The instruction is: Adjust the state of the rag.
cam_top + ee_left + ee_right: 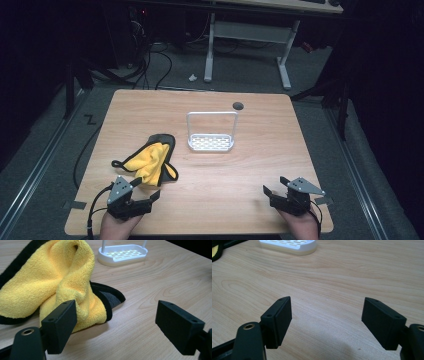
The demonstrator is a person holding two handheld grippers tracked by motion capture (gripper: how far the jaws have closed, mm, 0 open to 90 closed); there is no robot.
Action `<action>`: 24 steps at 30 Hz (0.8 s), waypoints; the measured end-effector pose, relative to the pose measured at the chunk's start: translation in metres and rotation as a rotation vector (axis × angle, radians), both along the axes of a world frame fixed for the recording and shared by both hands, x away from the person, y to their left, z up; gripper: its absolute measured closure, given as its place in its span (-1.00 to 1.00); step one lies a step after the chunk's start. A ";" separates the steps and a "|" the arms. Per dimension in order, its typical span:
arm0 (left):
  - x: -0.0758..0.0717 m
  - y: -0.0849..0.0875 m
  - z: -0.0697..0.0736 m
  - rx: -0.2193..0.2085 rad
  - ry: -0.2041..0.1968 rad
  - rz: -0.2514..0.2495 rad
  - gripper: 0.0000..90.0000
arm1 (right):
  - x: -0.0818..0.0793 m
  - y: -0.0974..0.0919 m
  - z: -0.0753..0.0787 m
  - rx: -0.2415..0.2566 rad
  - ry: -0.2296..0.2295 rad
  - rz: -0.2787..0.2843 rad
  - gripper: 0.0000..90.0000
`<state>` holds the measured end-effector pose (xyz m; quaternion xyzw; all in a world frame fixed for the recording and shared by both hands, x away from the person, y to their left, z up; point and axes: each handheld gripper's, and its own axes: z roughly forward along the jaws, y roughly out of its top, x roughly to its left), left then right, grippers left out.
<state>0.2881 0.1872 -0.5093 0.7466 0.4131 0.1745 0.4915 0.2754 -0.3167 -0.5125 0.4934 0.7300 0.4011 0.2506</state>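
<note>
My left gripper (pixel 146 189) rests at the near left of the wooden table (pixel 260 165), jaws spread wide and empty, just short of the crumpled yellow cloth (pixel 150 162) with black trim that lies left of centre. My right gripper (pixel 274 187) sits well apart at the near right, jaws likewise wide over bare wood; a white rack (pixel 211 142) stands mid-table beyond the cloth

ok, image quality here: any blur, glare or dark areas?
High view: table evenly lit, surroundings nearly black, slightly soft. Left gripper view: cloth sharp, near jaws a bit soft, no glare. Right gripper view: wood grain crisp, soft shadow under the jaws.
</note>
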 end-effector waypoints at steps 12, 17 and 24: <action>-0.003 0.011 0.002 0.001 -0.001 0.038 -0.54 | 0.002 0.005 0.001 -0.022 -0.003 0.031 -0.46; 0.001 0.023 0.008 0.095 -0.082 0.156 -0.61 | 0.005 0.012 0.002 -0.030 -0.003 0.055 -0.46; 0.038 0.004 -0.008 0.203 0.034 0.155 -0.59 | 0.007 0.014 0.000 -0.032 0.001 0.072 -0.46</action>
